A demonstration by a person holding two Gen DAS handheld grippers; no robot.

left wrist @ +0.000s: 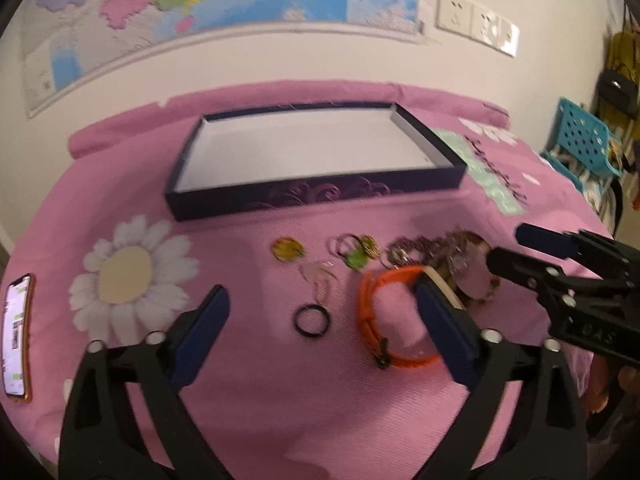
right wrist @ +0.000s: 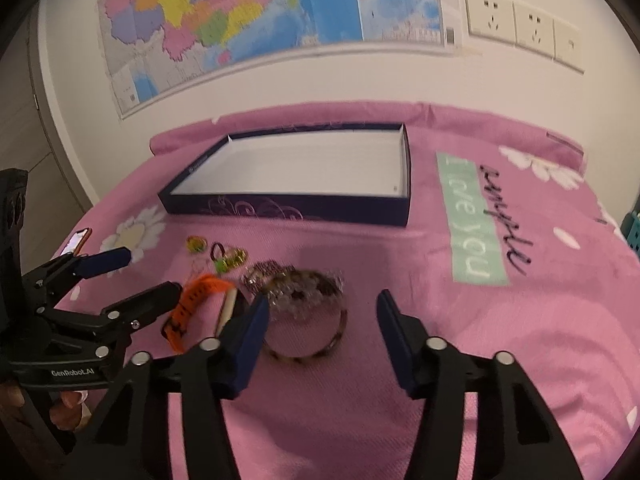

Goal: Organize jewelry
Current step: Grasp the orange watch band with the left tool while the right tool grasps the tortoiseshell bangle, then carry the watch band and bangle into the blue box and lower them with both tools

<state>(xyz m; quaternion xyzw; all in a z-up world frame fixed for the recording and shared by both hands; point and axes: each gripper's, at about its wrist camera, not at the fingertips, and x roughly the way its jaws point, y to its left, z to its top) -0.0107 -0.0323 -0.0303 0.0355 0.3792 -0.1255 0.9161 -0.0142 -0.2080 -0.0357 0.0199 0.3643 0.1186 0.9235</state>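
Note:
An empty dark purple box [left wrist: 320,196] with a white inside lies on the pink cloth; it also shows in the right wrist view [right wrist: 288,206]. In front of it lies loose jewelry: a black ring [left wrist: 312,319], an orange strap [left wrist: 376,320], a green-gold disc [left wrist: 287,249], small rings and charms [left wrist: 356,250], a beaded chain [left wrist: 416,248] and a tortoiseshell bangle [right wrist: 308,332]. My left gripper [left wrist: 324,304] is open above the ring and strap. My right gripper [right wrist: 322,308] is open just in front of the bangle.
A phone [left wrist: 16,336] lies at the cloth's left edge. A map [right wrist: 260,12] and wall sockets [right wrist: 520,24] are on the wall behind. A blue plastic basket [left wrist: 584,140] stands off to the right of the bed.

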